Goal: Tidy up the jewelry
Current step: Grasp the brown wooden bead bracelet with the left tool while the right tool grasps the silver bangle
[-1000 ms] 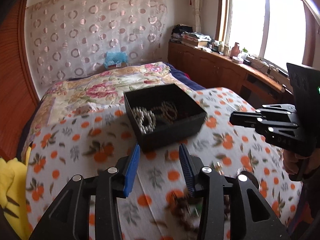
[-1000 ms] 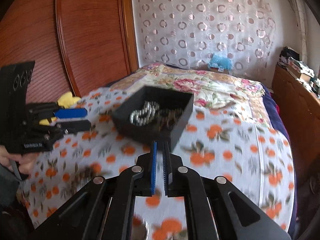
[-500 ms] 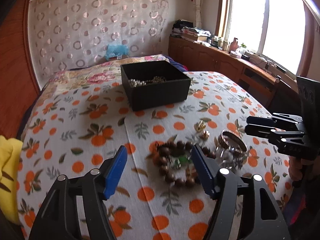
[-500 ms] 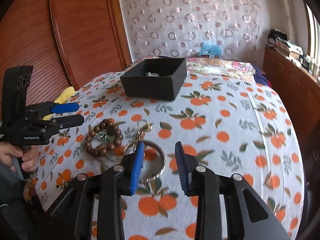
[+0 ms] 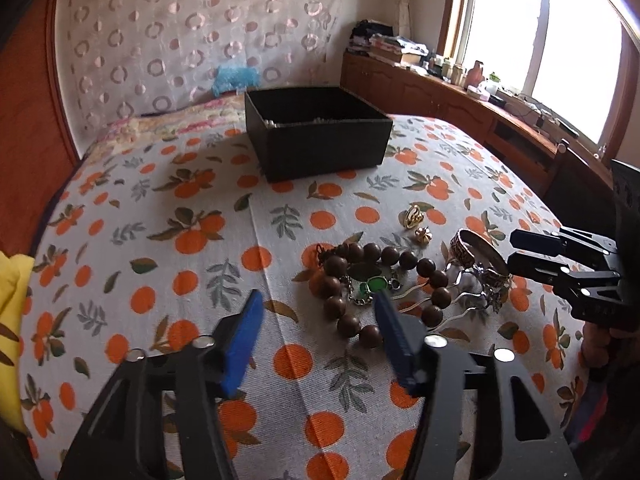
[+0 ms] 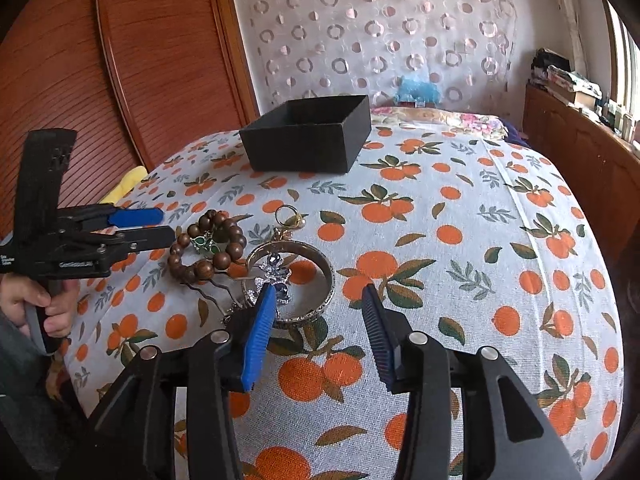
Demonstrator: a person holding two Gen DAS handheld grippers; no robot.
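Note:
A brown wooden bead bracelet (image 5: 372, 250) (image 6: 202, 270) with a green pendant (image 5: 374, 285) lies on the orange-print cloth beside a metal bangle (image 5: 476, 244) (image 6: 330, 280), a jewelled hairpin (image 6: 276, 272) and small gold pieces (image 5: 414, 216) (image 6: 286, 214). A black box (image 5: 320, 152) (image 6: 304, 148) stands further back with pearls showing at its rim. My left gripper (image 5: 318, 304) (image 6: 166, 225) hovers just short of the beads, its jaws closing with only cloth between them. My right gripper (image 6: 319, 294) (image 5: 513, 249) hangs over the bangle's near edge, its jaws opening and its pads pressing nothing.
A yellow cloth (image 5: 12, 320) (image 6: 126, 184) lies off the table's left edge. A person's hand (image 6: 44, 304) holds the left gripper's handle. A bed with a floral quilt (image 6: 440, 118) sits behind the table, wooden cabinets (image 5: 460, 100) under the window.
Both grippers drew back from the box and dropped toward the jewellery pile. The right gripper went from shut to open. The left jaws widened, then narrowed.

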